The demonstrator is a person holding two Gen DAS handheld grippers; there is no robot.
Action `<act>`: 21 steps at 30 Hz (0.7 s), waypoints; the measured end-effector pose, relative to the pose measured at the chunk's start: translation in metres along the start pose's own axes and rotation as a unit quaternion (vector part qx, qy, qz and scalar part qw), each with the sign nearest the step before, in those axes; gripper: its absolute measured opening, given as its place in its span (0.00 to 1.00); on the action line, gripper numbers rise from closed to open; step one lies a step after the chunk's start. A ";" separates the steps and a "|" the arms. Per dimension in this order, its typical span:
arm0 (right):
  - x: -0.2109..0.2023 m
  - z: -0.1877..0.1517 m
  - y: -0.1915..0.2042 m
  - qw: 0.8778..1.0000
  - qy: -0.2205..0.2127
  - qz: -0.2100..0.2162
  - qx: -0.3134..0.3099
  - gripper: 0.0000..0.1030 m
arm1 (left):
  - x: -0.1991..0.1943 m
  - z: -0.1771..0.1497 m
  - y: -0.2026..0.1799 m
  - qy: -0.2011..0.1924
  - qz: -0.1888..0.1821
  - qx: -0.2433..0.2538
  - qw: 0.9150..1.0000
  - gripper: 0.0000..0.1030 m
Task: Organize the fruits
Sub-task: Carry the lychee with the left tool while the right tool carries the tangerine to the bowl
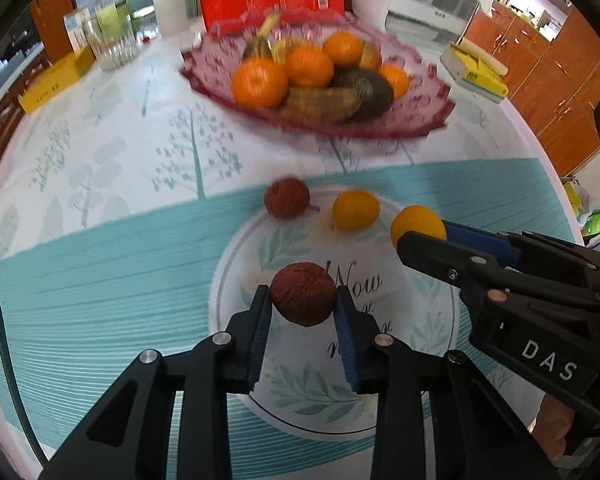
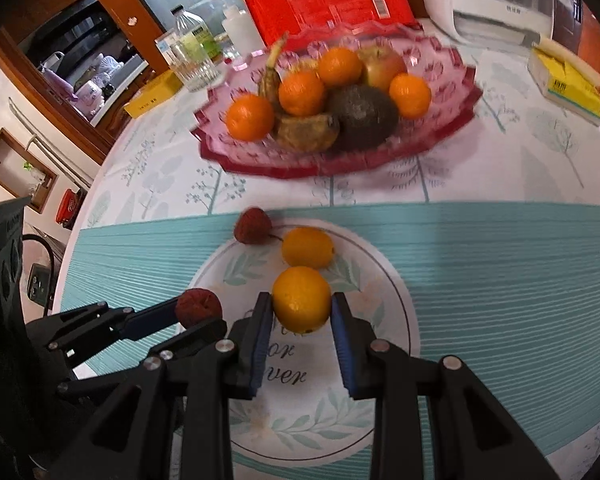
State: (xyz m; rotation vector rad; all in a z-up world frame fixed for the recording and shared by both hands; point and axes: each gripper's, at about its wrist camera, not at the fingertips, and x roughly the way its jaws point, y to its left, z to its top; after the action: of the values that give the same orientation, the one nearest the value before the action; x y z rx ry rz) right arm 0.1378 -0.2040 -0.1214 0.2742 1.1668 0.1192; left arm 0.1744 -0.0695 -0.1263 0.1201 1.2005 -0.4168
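Lychee (image 1: 303, 300) pinched in left tool (image 1: 303, 312)

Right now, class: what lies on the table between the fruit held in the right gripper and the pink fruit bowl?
In the right wrist view, a loose yellow fruit and a red lychee lie between the held yellow fruit and the pink bowl, then bare tablecloth.

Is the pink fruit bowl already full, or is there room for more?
Partly full. The pink fruit bowl holds oranges, an avocado, a banana and an apple heaped mid-dish; its wide scalloped rim shows bare.
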 end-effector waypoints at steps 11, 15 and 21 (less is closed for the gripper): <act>-0.068 0.031 0.019 0.997 -0.067 -0.008 -0.034 0.29 | -0.077 0.034 -0.006 -0.057 0.054 0.029 0.996 0.29; -0.094 0.049 0.026 0.994 -0.092 -0.023 -0.053 0.29 | -0.103 0.052 -0.007 -0.086 0.072 0.044 0.993 0.29; -0.131 0.084 0.027 0.987 -0.132 -0.048 -0.080 0.29 | -0.141 0.089 -0.006 -0.135 0.098 0.061 0.984 0.29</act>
State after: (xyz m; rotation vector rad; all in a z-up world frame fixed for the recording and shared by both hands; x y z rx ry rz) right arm 0.1651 -0.2212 0.0338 0.0872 0.8988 0.0878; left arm 0.2085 -0.0675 0.0373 0.2755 0.8868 -0.3217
